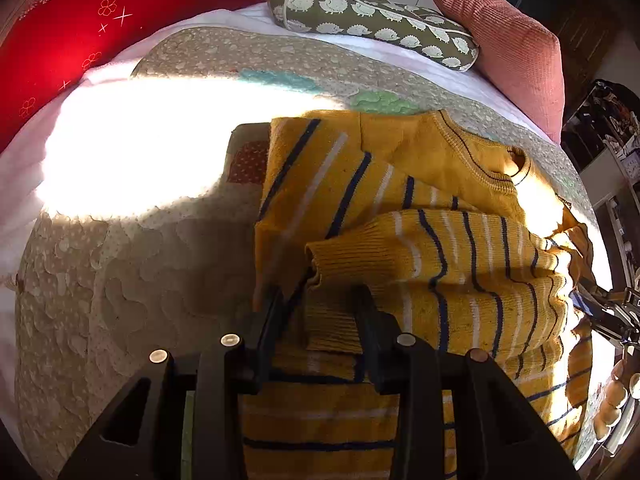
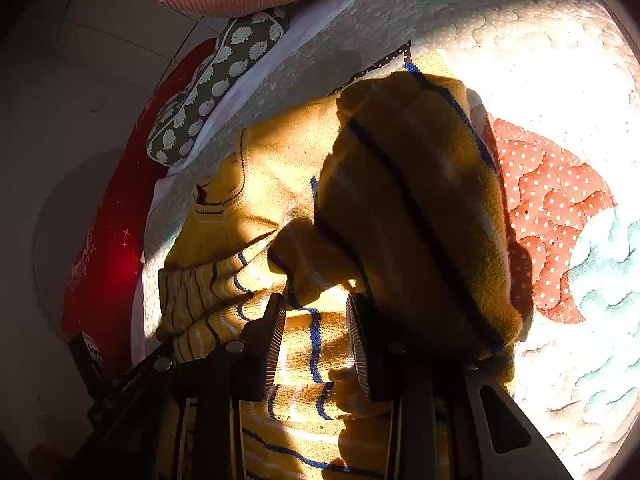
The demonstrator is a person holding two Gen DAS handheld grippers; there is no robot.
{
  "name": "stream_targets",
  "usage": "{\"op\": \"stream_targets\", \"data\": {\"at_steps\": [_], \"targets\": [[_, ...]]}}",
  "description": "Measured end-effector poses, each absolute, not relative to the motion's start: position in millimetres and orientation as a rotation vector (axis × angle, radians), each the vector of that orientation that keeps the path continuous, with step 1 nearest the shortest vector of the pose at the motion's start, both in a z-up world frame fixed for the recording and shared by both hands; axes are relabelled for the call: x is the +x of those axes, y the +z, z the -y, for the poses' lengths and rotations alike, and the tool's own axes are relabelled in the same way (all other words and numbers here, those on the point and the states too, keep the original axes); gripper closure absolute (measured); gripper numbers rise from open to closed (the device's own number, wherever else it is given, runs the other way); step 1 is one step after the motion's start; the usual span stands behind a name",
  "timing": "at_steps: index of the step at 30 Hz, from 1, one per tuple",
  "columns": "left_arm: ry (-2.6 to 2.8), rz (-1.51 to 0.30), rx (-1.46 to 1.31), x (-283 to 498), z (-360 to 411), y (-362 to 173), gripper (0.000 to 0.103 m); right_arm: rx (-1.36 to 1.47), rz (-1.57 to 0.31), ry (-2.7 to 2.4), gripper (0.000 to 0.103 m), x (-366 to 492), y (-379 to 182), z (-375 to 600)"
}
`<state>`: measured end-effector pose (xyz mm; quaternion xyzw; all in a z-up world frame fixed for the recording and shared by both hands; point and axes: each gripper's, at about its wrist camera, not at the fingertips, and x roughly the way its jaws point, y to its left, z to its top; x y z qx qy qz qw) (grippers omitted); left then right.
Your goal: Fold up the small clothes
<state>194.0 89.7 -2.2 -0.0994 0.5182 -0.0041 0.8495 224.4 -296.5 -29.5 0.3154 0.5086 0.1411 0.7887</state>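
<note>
Sweater (image 1: 400, 208) lies on quilt (image 1: 120, 280), partly folded: sleeves crossed over body, collar toward 1 o'clock. Left gripper (image 1: 320, 312) has its fingers apart around the cuff. Right gripper (image 2: 316, 340) is spread too, nothing clamped. Final halving fold likely remains.

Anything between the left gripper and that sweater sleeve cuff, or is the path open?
Nothing visible blocks it. The left gripper sits right at the sleeve cuff of the yellow striped sweater, its open jaws either side of ribbed knit, with no other object between.
</note>
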Motion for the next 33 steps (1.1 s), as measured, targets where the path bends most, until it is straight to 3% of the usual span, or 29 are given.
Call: {"op": "stream_targets", "data": {"at_steps": [1, 6, 14, 15, 16, 17, 29, 33], "targets": [[-0.019, -1.082, -0.216, 190.8, -91.4, 1.7, 0.067, 0.606, -1.060, 0.300, 0.065, 222.4, -14.4, 291.1], [-0.045, -1.018, -0.334, 155.4, -112.0, 27.3, 0.067, 0.319, -1.008, 0.380, 0.062, 240.5, 32.4, 246.0], [-0.055, -0.965, -0.414, 73.4, -133.8, 42.7, 0.059, -0.118, -1.102, 0.456, 0.061, 279.7, -7.7, 160.2], [-0.058, -0.967, -0.408, 67.8, -134.0, 41.5, 0.059, -0.133, -1.122, 0.458, 0.064, 281.2, -15.0, 158.7], [-0.055, -0.966, -0.400, 62.2, -134.1, 40.0, 0.059, -0.118, -1.128, 0.468, 0.090, 281.0, -15.2, 157.3], [-0.047, -0.961, -0.394, 57.7, -135.0, 38.7, 0.059, -0.088, -1.125, 0.494, 0.098, 280.0, -11.8, 157.0], [0.077, -0.931, -0.445, 24.5, -173.0, 32.1, 0.056, -0.244, -1.066, 0.284, 0.096, 306.4, 1.0, 105.8], [0.130, -0.891, -0.422, 13.1, -184.0, 39.4, 0.051, -0.186, -0.944, 0.261, 0.075, 276.6, 35.0, 90.4]]}}
